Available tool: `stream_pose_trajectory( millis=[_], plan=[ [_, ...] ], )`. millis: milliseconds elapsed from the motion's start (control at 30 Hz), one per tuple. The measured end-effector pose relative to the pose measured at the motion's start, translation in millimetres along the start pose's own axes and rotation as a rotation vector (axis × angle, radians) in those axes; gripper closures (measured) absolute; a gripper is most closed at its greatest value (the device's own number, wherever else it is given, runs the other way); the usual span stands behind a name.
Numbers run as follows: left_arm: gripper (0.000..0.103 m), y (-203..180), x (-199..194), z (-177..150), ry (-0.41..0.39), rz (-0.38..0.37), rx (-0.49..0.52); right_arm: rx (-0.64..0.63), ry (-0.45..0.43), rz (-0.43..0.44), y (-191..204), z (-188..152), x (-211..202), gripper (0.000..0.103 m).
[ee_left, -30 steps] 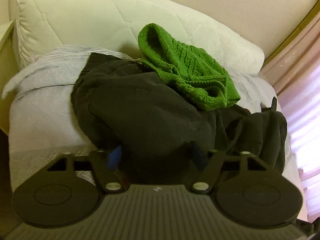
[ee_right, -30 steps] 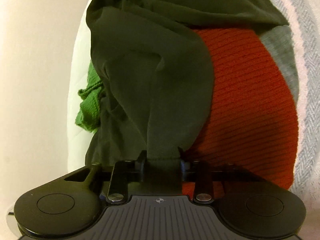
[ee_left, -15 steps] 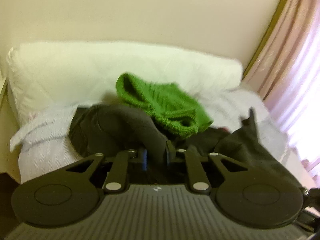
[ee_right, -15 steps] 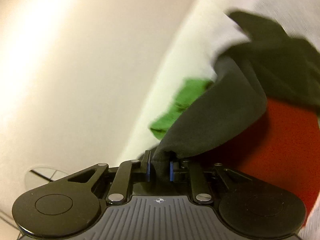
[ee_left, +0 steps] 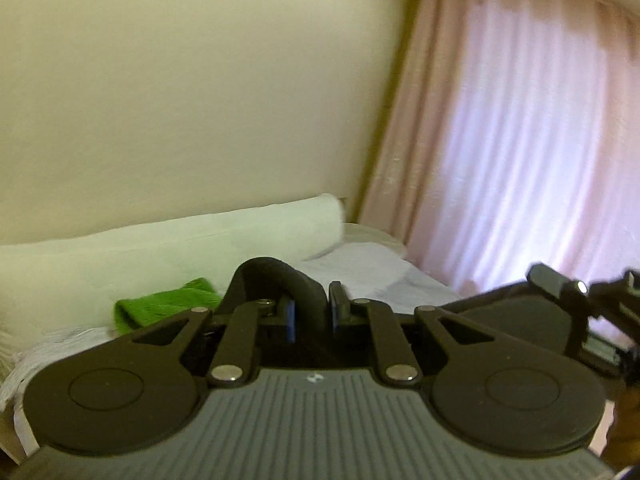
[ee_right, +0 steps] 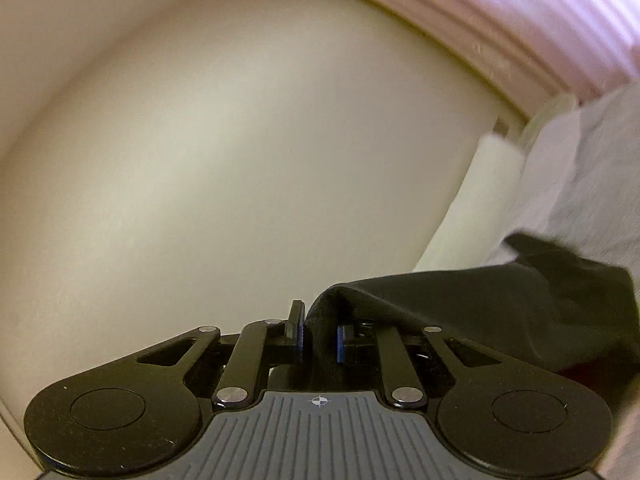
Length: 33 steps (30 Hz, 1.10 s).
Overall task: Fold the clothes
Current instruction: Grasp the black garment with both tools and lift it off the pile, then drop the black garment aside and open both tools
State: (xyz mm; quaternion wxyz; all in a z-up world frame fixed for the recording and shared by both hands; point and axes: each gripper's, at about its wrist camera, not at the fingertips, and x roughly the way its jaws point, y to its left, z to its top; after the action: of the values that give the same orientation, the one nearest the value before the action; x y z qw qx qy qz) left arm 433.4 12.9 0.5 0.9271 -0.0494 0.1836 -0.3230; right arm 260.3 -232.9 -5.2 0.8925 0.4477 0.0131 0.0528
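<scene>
Dark garment [ee_left: 280, 276] pinched in both claws, left claw [ee_left: 311, 314], right claw [ee_right: 320, 338], above white bed [ee_left: 372, 268], cream wall [ee_left: 180, 100].

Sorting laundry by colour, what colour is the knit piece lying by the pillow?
Bright green; the knit piece shows best in the left wrist view.

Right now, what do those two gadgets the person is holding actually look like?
Each hand-held gripper, left and right, is matte black: a grey ribbed body with a small crosshair mark, two round discs, silver rivets on linkage bars, and blue pads on its fingers.
</scene>
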Motion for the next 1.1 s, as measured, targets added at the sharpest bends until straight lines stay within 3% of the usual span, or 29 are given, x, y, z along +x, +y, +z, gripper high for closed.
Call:
stream_pose_trajectory(
  millis=[133,267,333,367,400,467,533,667,733,833,900,1033,1100],
  plan=[
    [0.091,-37.4,-18.6,-11.0,0.031,-0.06,0.019,0.0,-0.044,-0.051,6.0,6.7,-48.7,0.091],
    [0.091,-65.3,-25.1,-24.7,0.053,-0.054,0.024,-0.016,-0.002,-0.125,8.7,21.0,-86.6,0.09],
    [0.091,-72.9,-25.8,-31.4,0.093,-0.029,0.016,-0.02,0.062,-0.188,8.1,21.1,-98.1,0.09],
    [0.09,-73.8,-22.3,-37.4,0.127,-0.013,0.006,-0.019,0.109,-0.225,4.8,19.1,-97.6,0.084],
    [0.09,-72.1,-17.3,-45.0,0.173,0.008,-0.007,-0.018,0.162,-0.263,0.0,16.6,-94.7,0.075],
    [0.087,-62.4,-11.1,-61.8,0.276,0.039,-0.039,0.01,0.251,-0.339,-11.3,7.1,-89.1,0.039],
    [0.086,-50.9,0.3,-82.8,0.414,0.048,-0.08,0.052,0.336,-0.427,-23.5,-7.2,-87.2,0.037],
    [0.084,-34.7,9.8,-121.0,0.612,0.083,-0.072,0.066,0.534,-0.598,-45.4,-36.4,-81.4,0.037],
    [0.083,-20.7,15.1,-134.4,0.678,0.101,-0.084,0.064,0.629,-0.665,-50.8,-51.7,-74.5,0.035],
    [0.082,-0.1,22.2,-154.0,0.774,0.126,-0.104,0.03,0.747,-0.703,-65.6,-63.2,-67.5,0.025],
    [0.083,8.4,16.4,-160.7,0.801,0.126,-0.114,0.003,0.822,-0.724,-76.4,-69.5,-62.7,0.025],
    [0.083,29.6,3.7,-153.0,0.782,0.155,-0.068,-0.052,0.973,-0.763,-98.0,-82.1,-53.2,0.025],
    [0.078,39.7,3.3,-143.3,0.755,0.17,-0.055,-0.066,0.94,-0.75,-94.4,-72.0,-54.8,0.025]
  ],
)
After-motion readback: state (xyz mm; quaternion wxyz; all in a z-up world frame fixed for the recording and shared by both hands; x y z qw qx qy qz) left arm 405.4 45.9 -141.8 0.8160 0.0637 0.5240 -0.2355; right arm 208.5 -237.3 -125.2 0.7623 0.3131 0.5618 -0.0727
